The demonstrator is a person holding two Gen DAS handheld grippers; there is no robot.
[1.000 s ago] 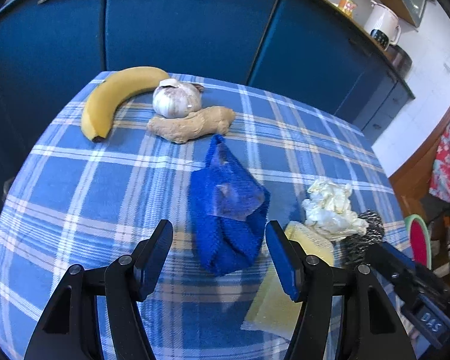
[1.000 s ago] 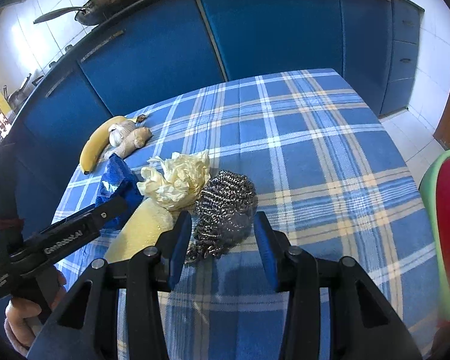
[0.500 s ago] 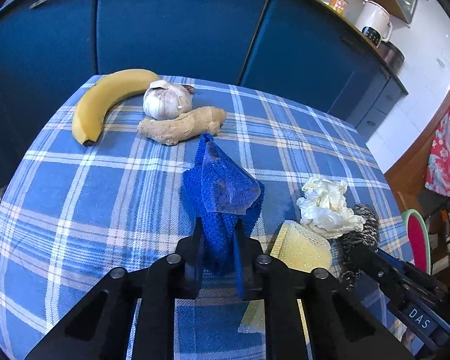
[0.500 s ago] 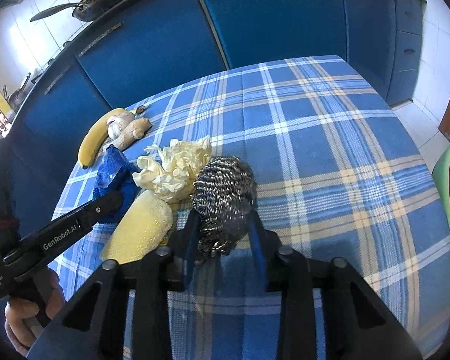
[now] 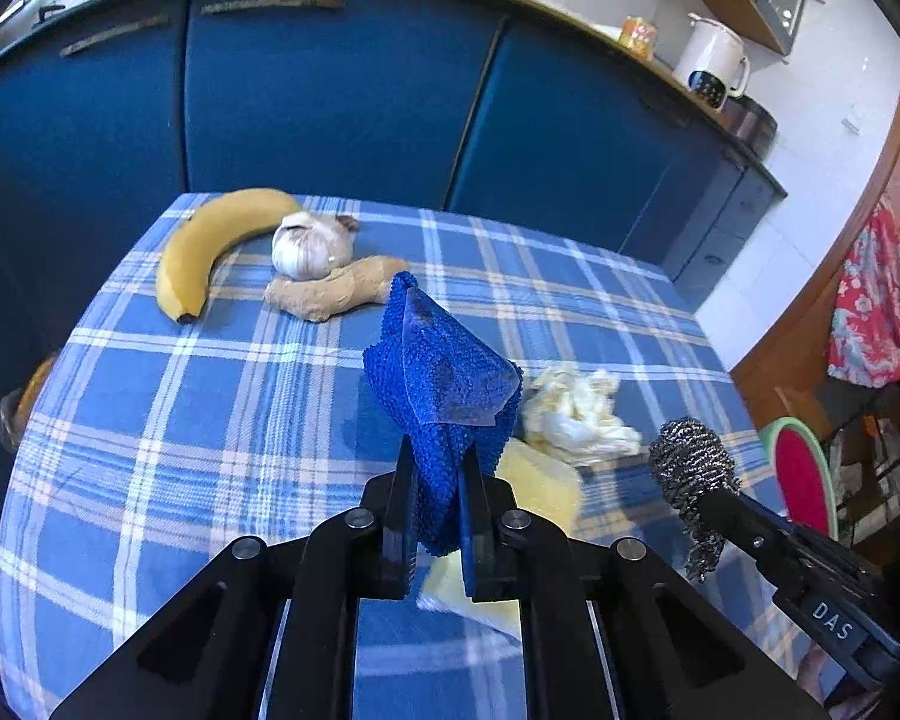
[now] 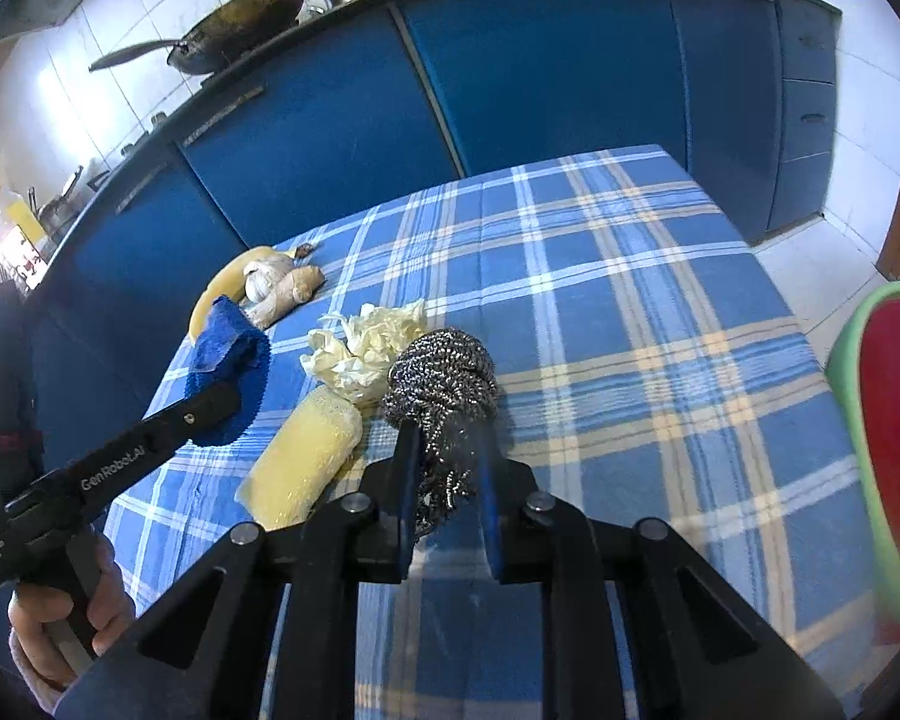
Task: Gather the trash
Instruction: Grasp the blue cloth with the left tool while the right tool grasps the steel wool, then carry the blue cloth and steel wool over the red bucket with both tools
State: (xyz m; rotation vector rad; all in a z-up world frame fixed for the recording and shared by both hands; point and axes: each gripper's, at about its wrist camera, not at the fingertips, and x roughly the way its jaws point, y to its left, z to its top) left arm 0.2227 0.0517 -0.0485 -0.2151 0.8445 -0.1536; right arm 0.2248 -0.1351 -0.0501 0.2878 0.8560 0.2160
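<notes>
My left gripper (image 5: 437, 483) is shut on a blue scrubbing cloth (image 5: 444, 381) and holds it lifted off the checked tablecloth (image 5: 180, 420). My right gripper (image 6: 447, 456) is shut on a steel wool scourer (image 6: 444, 375), also lifted; the scourer shows in the left wrist view (image 5: 690, 468) too. A crumpled pale wrapper (image 5: 576, 414) and a yellow sponge (image 6: 306, 456) lie on the table between the grippers. The blue cloth also shows in the right wrist view (image 6: 228, 348).
A banana (image 5: 210, 246), a garlic bulb (image 5: 309, 246) and a ginger root (image 5: 336, 291) lie at the table's far left corner. Blue cabinets (image 5: 330, 102) stand behind. A green-rimmed red bin (image 6: 894, 420) is at the right beside the table.
Both grippers closed from open: the left on the blue cloth, the right on the scourer. Both items have since been raised off the table.
</notes>
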